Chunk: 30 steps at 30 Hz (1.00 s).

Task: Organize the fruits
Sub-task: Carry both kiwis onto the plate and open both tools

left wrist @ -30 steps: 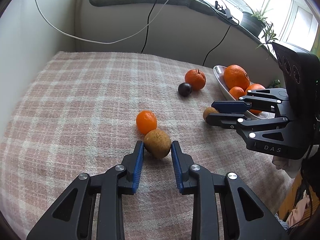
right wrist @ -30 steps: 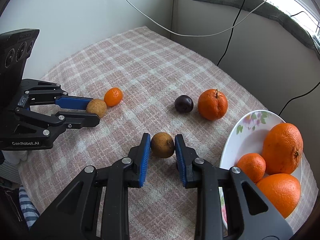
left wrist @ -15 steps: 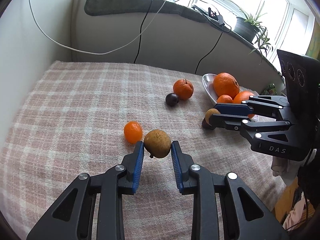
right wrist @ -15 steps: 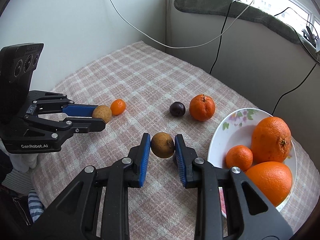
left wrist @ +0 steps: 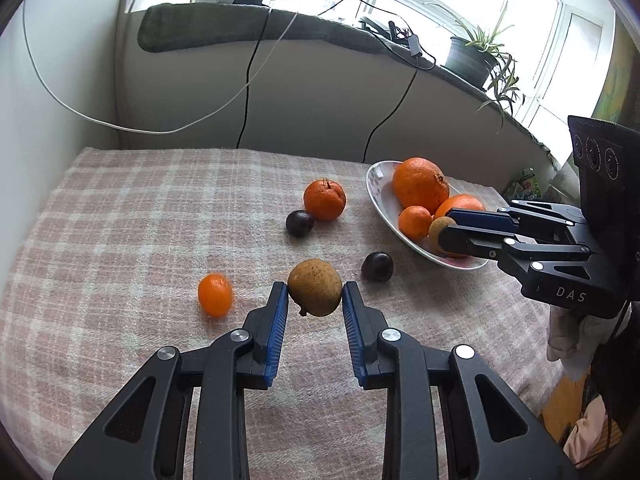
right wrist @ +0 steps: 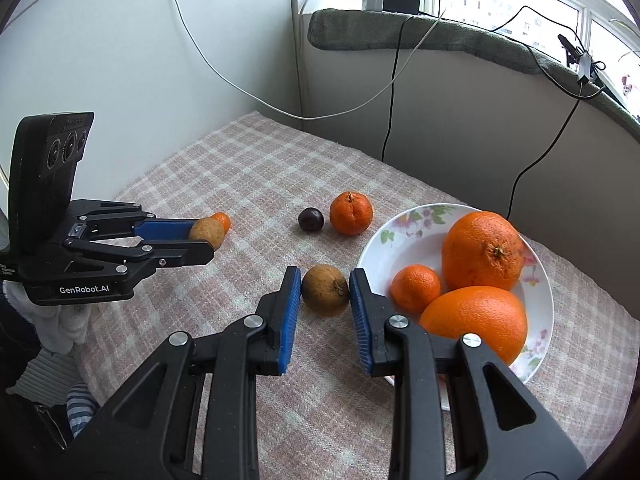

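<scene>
My left gripper [left wrist: 315, 294] is shut on a brown speckled fruit [left wrist: 315, 287], held above the checked cloth. In the right wrist view that gripper [right wrist: 202, 238] shows at the left with its fruit [right wrist: 207, 232]. My right gripper [right wrist: 325, 292] is shut on a second brown fruit [right wrist: 325, 290], just left of the white flowered plate [right wrist: 372, 248]. From the left wrist view, the right gripper [left wrist: 442, 232] hangs over the plate's [left wrist: 378, 196] near rim. The plate holds two big oranges [right wrist: 482, 254] and a small one [right wrist: 415, 288].
Loose on the cloth lie a tangerine [left wrist: 324, 199], two dark plums [left wrist: 299, 223] [left wrist: 377, 266] and a small oval orange fruit [left wrist: 215, 294]. Cables hang along the wall behind. A potted plant [left wrist: 470, 60] stands on the sill. The cloth ends at the right.
Both grippers have risen from the cloth, each with its brown fruit. The right one has moved toward the plate, which uncovers a dark plum on the cloth.
</scene>
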Each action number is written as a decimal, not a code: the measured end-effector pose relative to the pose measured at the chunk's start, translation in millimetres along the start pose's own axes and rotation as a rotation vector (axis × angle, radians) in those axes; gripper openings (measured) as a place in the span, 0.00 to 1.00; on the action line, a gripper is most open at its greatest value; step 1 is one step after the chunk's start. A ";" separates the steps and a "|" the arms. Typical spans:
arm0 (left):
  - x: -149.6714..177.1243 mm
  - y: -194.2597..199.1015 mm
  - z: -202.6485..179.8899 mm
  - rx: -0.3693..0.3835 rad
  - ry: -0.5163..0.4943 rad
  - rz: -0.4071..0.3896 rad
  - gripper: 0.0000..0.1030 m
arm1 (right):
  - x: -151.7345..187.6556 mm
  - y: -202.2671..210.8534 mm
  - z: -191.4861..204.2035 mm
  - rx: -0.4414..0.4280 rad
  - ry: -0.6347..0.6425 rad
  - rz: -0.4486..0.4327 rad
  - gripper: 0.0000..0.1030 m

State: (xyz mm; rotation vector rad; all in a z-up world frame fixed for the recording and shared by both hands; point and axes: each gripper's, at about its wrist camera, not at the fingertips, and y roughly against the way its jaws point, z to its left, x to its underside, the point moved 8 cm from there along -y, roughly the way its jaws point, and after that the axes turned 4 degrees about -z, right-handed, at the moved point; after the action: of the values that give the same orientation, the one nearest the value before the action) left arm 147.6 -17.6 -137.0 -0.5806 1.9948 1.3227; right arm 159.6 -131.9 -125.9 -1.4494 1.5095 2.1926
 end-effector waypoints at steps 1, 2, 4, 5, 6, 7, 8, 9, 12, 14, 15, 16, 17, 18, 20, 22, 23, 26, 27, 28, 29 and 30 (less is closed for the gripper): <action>-1.3 -0.8 -2.2 0.004 -0.003 -0.001 0.26 | 0.0 3.2 -3.4 0.003 -0.009 -0.006 0.26; -3.0 -1.9 -4.4 0.007 -0.005 -0.002 0.26 | 0.0 6.3 -6.7 0.007 -0.015 -0.011 0.26; -6.1 -3.8 -9.8 0.013 -0.010 -0.005 0.26 | 0.1 12.6 -13.4 0.017 -0.026 -0.021 0.26; -7.8 -5.0 -12.3 0.016 -0.014 -0.006 0.26 | 0.3 15.7 -16.9 0.023 -0.031 -0.026 0.26; -9.2 -5.9 -14.8 0.017 -0.017 -0.008 0.26 | 0.5 18.5 -20.5 0.028 -0.037 -0.030 0.26; -11.2 -7.5 -16.8 0.020 -0.021 -0.009 0.26 | 0.9 21.1 -24.2 0.033 -0.043 -0.034 0.26; -13.0 -8.9 -19.4 0.024 -0.025 -0.009 0.26 | 1.6 23.8 -28.1 0.040 -0.050 -0.038 0.26; -14.6 -10.6 -21.9 0.027 -0.028 -0.010 0.26 | 2.1 26.4 -32.2 0.044 -0.057 -0.042 0.26; -18.2 -16.4 -28.3 0.035 -0.039 -0.009 0.26 | 4.4 34.8 -45.2 0.064 -0.078 -0.052 0.26; -20.0 -21.0 -32.4 0.039 -0.044 -0.005 0.26 | 5.9 39.5 -54.0 0.076 -0.092 -0.058 0.26; -20.4 -22.6 -33.7 0.041 -0.047 -0.004 0.26 | 6.6 42.2 -59.0 0.082 -0.100 -0.061 0.26; -21.0 -24.7 -35.7 0.043 -0.050 -0.003 0.26 | 7.4 44.7 -63.6 0.089 -0.108 -0.065 0.26; -22.1 -27.2 -37.5 0.045 -0.052 -0.002 0.26 | 8.2 47.2 -68.5 0.095 -0.115 -0.068 0.26; -23.5 -29.9 -39.3 0.047 -0.053 0.000 0.26 | 9.2 49.0 -72.5 0.102 -0.120 -0.070 0.26; -25.9 -34.9 -43.4 0.049 -0.058 0.002 0.26 | 10.4 52.4 -80.8 0.112 -0.131 -0.075 0.26; -28.9 -40.2 -47.2 0.053 -0.063 0.004 0.26 | 11.5 55.2 -89.3 0.123 -0.142 -0.079 0.26; -30.4 -42.8 -49.0 0.055 -0.066 0.006 0.26 | 12.2 56.4 -93.3 0.128 -0.147 -0.080 0.26; -34.9 -50.0 -53.5 0.058 -0.074 0.008 0.26 | 14.2 57.9 -104.9 0.138 -0.164 -0.084 0.26; -36.5 -52.2 -54.6 0.059 -0.077 0.009 0.26 | 15.1 58.4 -108.4 0.143 -0.169 -0.084 0.26; -38.0 -54.3 -55.6 0.059 -0.079 0.009 0.26 | 15.5 58.7 -111.9 0.145 -0.174 -0.085 0.26; -39.4 -56.3 -56.5 0.059 -0.080 0.010 0.26 | 16.3 59.2 -115.0 0.148 -0.179 -0.085 0.26; -41.1 -58.4 -57.3 0.060 -0.082 0.010 0.26 | 16.8 59.4 -118.0 0.151 -0.183 -0.085 0.26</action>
State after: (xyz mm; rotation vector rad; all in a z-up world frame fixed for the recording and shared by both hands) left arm 198.8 -93.0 -128.2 -0.4809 1.9655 1.2683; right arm 192.6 -259.2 -104.7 -1.2086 1.4865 2.0508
